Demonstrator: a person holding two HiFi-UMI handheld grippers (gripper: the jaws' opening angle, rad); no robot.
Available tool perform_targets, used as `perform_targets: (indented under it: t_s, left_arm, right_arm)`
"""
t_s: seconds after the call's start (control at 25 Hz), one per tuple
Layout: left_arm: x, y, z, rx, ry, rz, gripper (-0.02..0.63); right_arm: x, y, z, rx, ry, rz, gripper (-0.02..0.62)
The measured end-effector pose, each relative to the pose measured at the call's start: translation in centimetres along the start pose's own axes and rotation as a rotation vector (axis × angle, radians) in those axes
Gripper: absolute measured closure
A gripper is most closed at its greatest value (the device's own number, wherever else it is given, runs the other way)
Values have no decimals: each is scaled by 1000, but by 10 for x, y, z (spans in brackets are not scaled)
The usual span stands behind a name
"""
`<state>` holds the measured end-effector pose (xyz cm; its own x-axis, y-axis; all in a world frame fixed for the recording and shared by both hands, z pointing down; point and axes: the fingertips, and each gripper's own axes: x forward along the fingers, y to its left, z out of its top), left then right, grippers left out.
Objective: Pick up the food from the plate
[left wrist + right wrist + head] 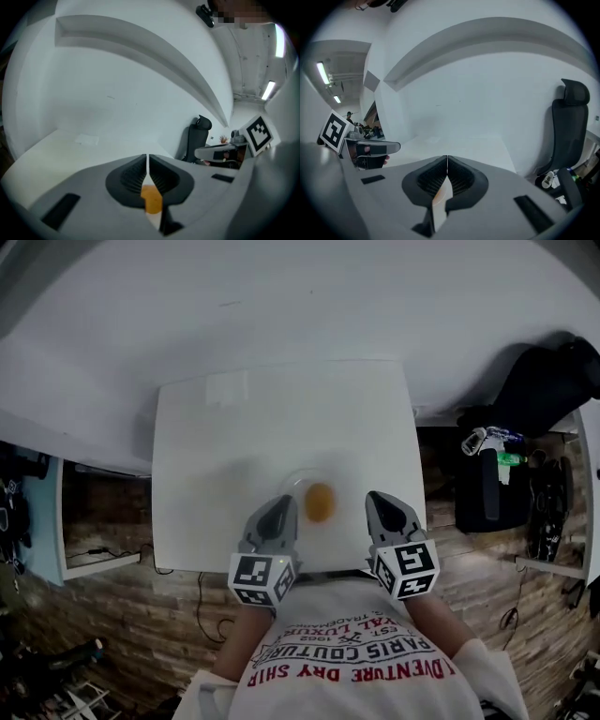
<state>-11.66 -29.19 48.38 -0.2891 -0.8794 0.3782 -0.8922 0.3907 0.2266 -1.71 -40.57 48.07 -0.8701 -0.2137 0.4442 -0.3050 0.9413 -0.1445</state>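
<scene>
Approach step: two tools flank the food, nothing lifted yet.
The orange food [319, 502] lies on a clear plate [293, 480] by the desk's [234, 418] 6 o'clock edge. The left tool [284, 506] at its 9 o'clock and the right tool [377, 502] at its 3 o'clock are both closed tight and empty. Next, one probably must spread its jaws and straddle the food.

The food [319, 502] is orange and sits on a pale, glassy plate [293, 480] over the plain white bench [216, 427]. My left claw [284, 506] and right claw [377, 502] are grey, with black ribbed pads [133, 176]. Their marker cubes [262, 579] bear black-and-white square patterns. My T-shirt [347, 615] is white with red lettering. The floor [141, 615] is brown wood-grain. The office chair [569, 126] is black and the wall [281, 306] is white.
</scene>
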Motion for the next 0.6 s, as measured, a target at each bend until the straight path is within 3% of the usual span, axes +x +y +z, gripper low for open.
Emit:
perform_targets:
  t_s: [0.2, 0.32, 0.6]
  left_arm:
    - [3, -14, -27, -24, 44, 39, 590]
    - [11, -22, -45, -19, 102, 48, 440]
    - [40, -28, -90, 14, 298, 12, 293]
  right_arm:
    - [6, -4, -10, -12, 34, 88, 582]
    - [10, -2, -16, -29, 57, 138, 581]
    - [19, -6, -26, -21, 84, 179, 583]
